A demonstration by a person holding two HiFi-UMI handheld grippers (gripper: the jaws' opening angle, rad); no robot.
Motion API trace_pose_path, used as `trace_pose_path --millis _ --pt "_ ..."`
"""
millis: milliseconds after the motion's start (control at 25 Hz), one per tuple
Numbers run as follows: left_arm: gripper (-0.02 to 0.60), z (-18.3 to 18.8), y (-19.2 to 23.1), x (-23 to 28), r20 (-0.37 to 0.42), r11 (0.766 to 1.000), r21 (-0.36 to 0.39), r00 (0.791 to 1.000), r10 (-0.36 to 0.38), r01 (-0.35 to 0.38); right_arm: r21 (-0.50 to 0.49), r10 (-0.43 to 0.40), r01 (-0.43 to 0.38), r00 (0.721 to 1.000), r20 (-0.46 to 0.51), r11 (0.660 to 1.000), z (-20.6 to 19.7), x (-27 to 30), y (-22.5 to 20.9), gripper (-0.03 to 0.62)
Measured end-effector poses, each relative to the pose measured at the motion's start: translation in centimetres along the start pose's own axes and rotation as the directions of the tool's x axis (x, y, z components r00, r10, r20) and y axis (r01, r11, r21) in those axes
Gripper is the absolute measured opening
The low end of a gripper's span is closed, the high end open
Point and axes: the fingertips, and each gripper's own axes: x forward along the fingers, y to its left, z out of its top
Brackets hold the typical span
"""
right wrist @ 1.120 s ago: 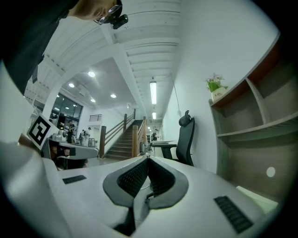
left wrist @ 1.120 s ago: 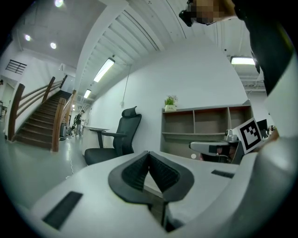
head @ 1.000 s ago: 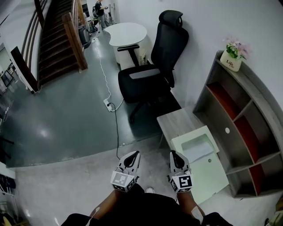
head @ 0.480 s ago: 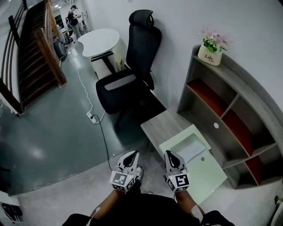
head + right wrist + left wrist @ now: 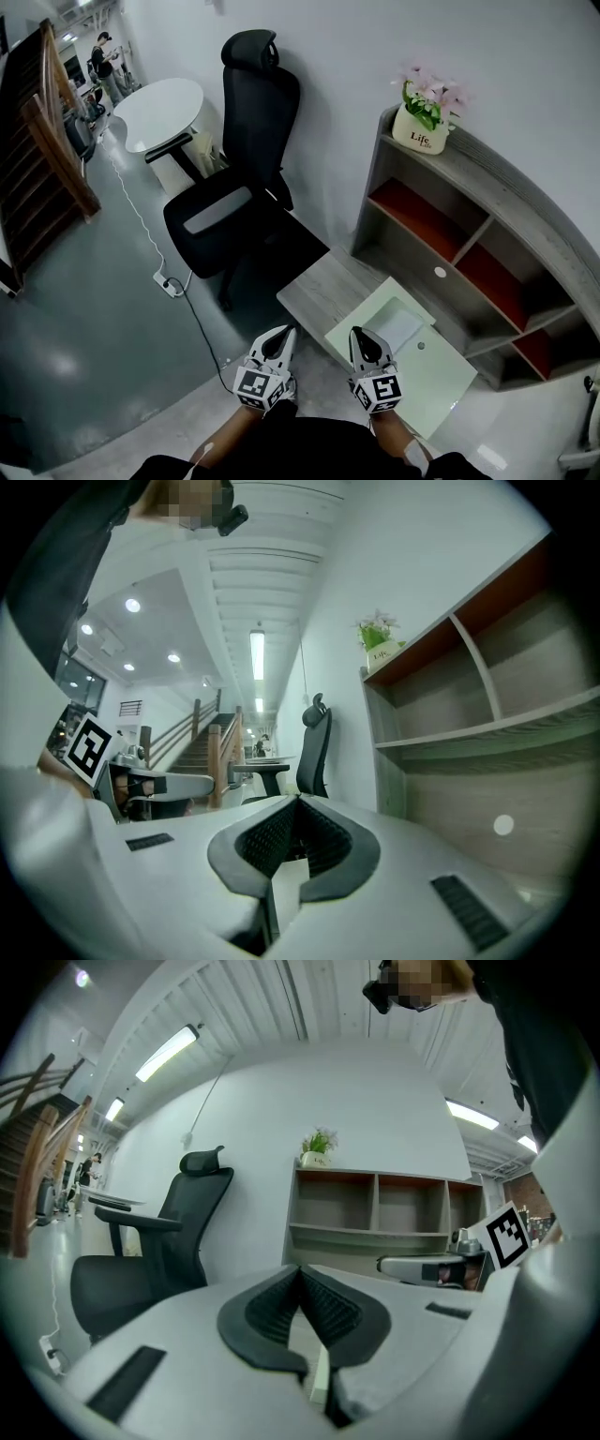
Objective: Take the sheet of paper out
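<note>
Pointing level: left claw, right claw, both closed.

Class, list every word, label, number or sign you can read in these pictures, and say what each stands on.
"Life": on the white pot atop the shelf.
Small print under it: too small to read.
Square markers on left gripper and right gripper: patterns, no text.

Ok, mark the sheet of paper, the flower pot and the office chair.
sheet of paper (image 5: 401, 328), head view, middle of the white sheet.
flower pot (image 5: 418, 134), head view, white pot body.
office chair (image 5: 217, 210), head view, grey seat pad.
</note>
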Motion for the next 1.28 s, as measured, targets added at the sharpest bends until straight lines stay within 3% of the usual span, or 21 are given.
trace_pose_path --millis 240,440,720,920,1120,1280 --pt "0.008 0.3 1.3 4.5 -0.016 0.993 -0.012 0.993 -0.12 0.12 0.011 -0.109 0.109 0.994 -0.016 0.994 0.2 2.0 -2.4 0.023" --pt "0.008 0.5 1.8 8.6 -0.035 0.972 -0.006 0.972 -0.233 0.233 0.022 -0.205 0.206 0.978 -0.034 0.978 0.0 3.4 -4.8 0.023" --pt "0.008 0.3 0.6 12.7 -0.063 0.921 0.003 0.919 -0.388 0.389 0.056 -0.33 0.336 0.94 -0.088 0.94 -1.0 3.1 -7.7 0.023" --pt "0.008 -0.6 -1.5 14.6 -0.09 0.867 -0.003 0.863 -0.496 0.498 0.074 -0.385 0.4 0.909 -0.162 0.914 -3.1 1.5 -8.6 0.023" --pt "0.008 -1.5 -4.2 16.2 -0.114 0.837 -0.002 0.831 -0.544 0.548 0.164 -0.424 0.459 0.881 -0.21 0.873 -4.6 -1.9 -10.4 0.023" --pt "0.008 -2.8 -6.5 17.0 -0.138 0.828 -0.015 0.819 -0.557 0.561 0.276 -0.438 0.517 0.847 -0.301 0.81 -7.5 -5.1 -12.2 0.023"
